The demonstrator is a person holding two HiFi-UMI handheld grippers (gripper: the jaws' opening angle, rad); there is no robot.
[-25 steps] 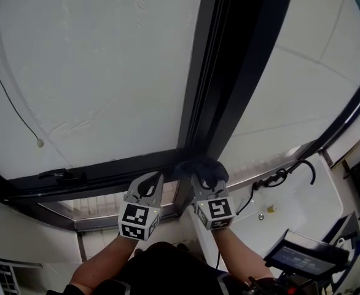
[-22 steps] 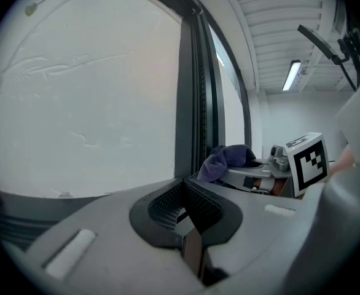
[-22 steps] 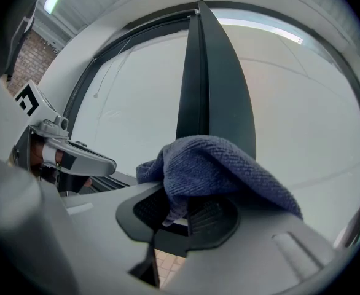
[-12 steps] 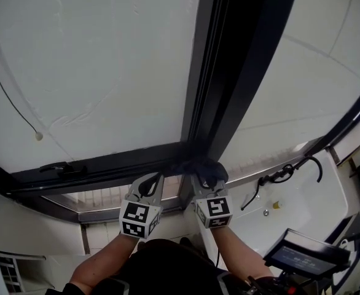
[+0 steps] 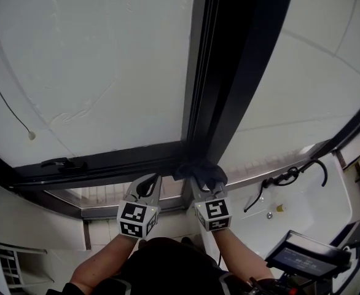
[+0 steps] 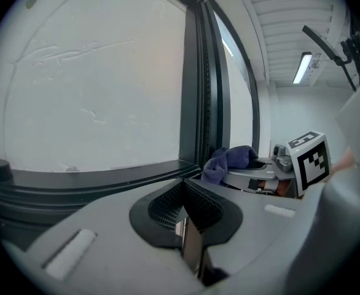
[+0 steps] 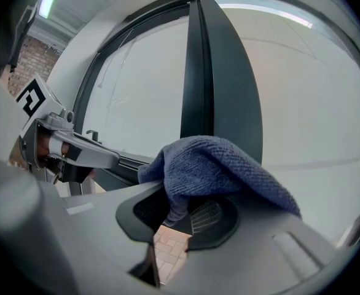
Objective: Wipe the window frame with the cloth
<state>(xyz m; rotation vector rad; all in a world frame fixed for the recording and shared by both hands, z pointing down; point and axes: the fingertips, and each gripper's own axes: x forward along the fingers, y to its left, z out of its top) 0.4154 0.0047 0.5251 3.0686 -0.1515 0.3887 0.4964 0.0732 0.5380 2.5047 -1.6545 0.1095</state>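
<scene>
Low at six o'clock in the head view, the right claw is clamping a dark blue terry cloth. The cloth is bunching over the claw's tips at their twelve o'clock and lying against the black metal window frame, where the upright meets the lower rail. At nine o'clock of it, the left claw is hovering just beside, its jaws closed together on nothing.

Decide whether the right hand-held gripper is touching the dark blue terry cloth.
Touching. The right gripper view shows the dark blue terry cloth pinched between the jaws of the right hand-held gripper.
</scene>
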